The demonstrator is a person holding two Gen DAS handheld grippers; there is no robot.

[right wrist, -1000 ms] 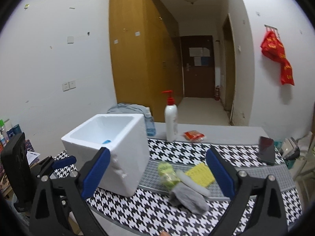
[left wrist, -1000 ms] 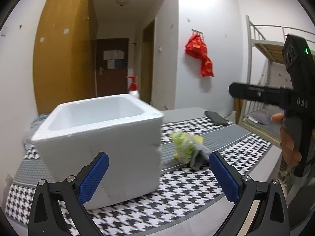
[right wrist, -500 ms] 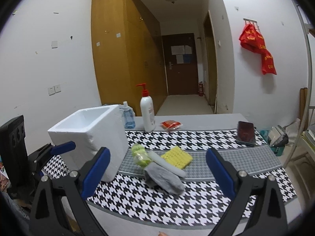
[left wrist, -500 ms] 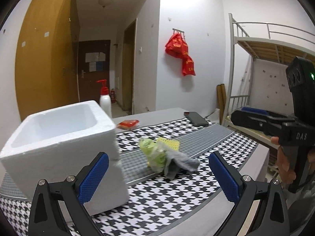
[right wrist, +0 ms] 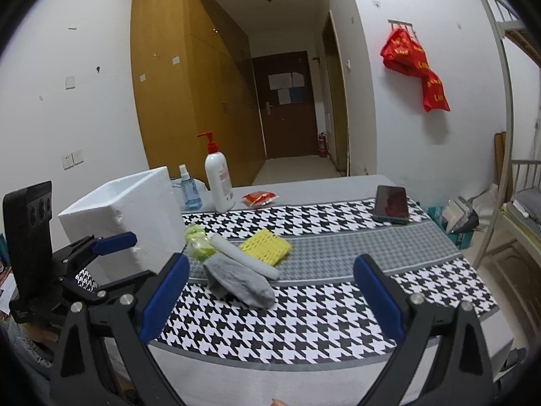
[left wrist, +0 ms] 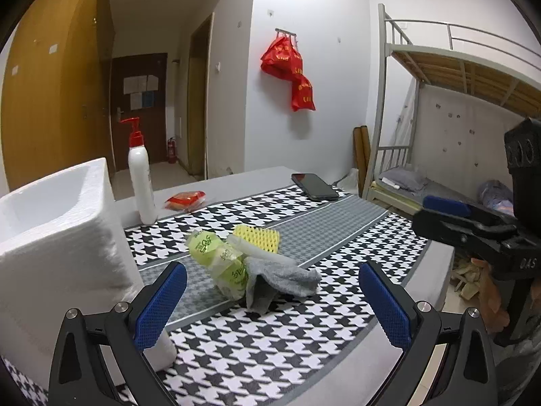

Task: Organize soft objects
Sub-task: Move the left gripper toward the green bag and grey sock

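The soft things, a gray sock (right wrist: 240, 284), a green packet (left wrist: 219, 260), a white roll (right wrist: 245, 257) and a yellow sponge (right wrist: 267, 245), lie piled beside the white foam box (right wrist: 132, 216), and both the left gripper (left wrist: 270, 308) and right gripper (right wrist: 270, 301) hang wide apart and empty, so one grab might drag two things together.

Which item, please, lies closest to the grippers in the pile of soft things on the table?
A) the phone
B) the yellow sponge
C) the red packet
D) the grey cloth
D: the grey cloth lies at the near end of the pile, in front of the yellow sponge.
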